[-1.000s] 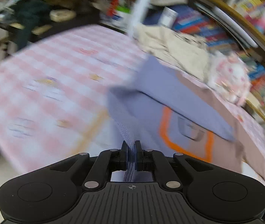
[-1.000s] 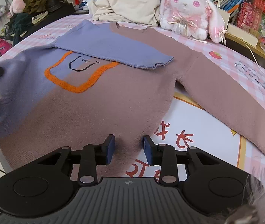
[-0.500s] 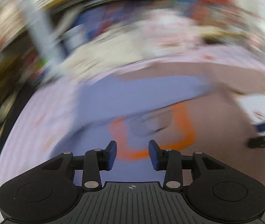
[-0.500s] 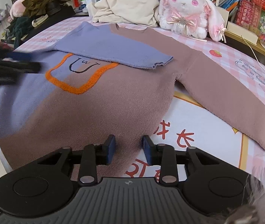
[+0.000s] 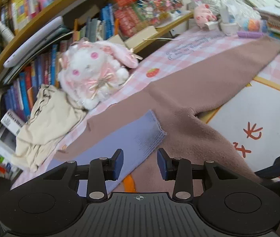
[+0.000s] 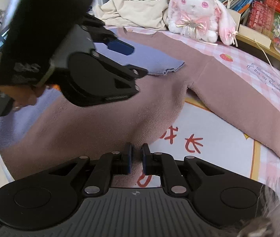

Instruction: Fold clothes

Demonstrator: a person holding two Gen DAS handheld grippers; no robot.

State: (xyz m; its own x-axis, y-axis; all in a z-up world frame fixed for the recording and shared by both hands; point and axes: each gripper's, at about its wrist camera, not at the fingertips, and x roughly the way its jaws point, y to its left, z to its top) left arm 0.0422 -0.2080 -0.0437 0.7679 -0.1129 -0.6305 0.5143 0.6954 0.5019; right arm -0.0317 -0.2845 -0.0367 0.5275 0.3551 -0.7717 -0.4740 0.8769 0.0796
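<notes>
A brown and lavender sweater (image 6: 104, 118) lies flat on the table; it also shows in the left wrist view (image 5: 189, 138). Its lavender sleeve (image 5: 132, 140) is folded across the chest, and its cuff shows in the right wrist view (image 6: 167, 67). The brown sleeve (image 5: 218, 75) stretches out to the right. My left gripper (image 5: 140, 163) is open and empty, hovering above the lavender cuff; its body shows in the right wrist view (image 6: 100, 75). My right gripper (image 6: 136, 161) is shut on the sweater's brown bottom hem, pinching up a ridge of fabric.
A pink and white plush rabbit (image 5: 92, 73) and a cream garment (image 5: 47, 122) sit at the table's back edge; both also appear in the right wrist view, rabbit (image 6: 197, 13), garment (image 6: 136, 7). Bookshelves (image 5: 61, 29) stand behind. The pink checked tablecloth (image 6: 258, 73) has a white printed panel (image 6: 209, 134).
My left gripper let go of the lavender side, opened, and swung right over the sweater's chest. My right gripper closed on the brown hem.
</notes>
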